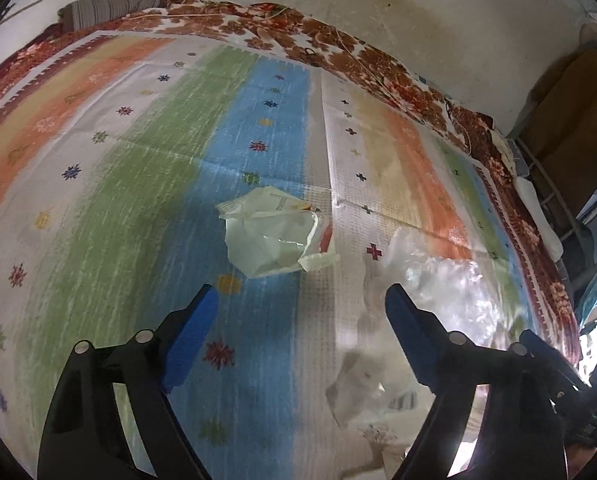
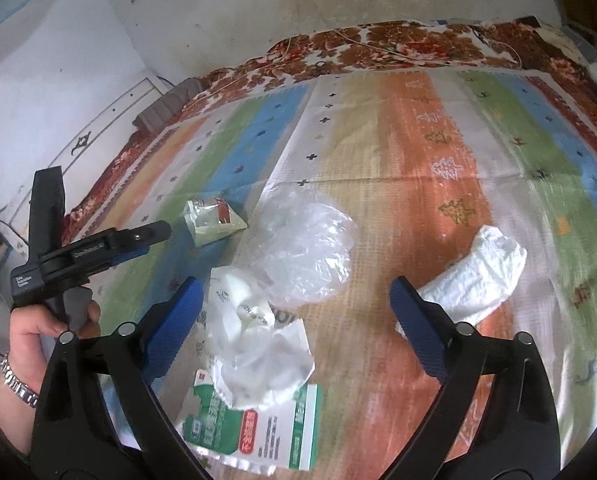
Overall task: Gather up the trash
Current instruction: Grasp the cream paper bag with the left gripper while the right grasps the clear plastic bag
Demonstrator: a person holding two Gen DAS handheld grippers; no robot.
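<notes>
Nothing is yet being collected: striped mat (image 2: 418, 128) lying under both wide-open, empty grippers, clear bag (image 2: 310, 248) ahead of right gripper (image 2: 294, 312), white wad (image 2: 478, 272) right, small wrapper (image 1: 274, 236) ahead of left gripper (image 1: 302, 312).

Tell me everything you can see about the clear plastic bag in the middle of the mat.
The clear plastic bag is thin, see-through film, crumpled into a puffy heap with shiny creases. It lies loose on the striped mat, ungripped, its near edge meeting the crumpled white wrapper. Contents, if any, cannot be made out.
</notes>
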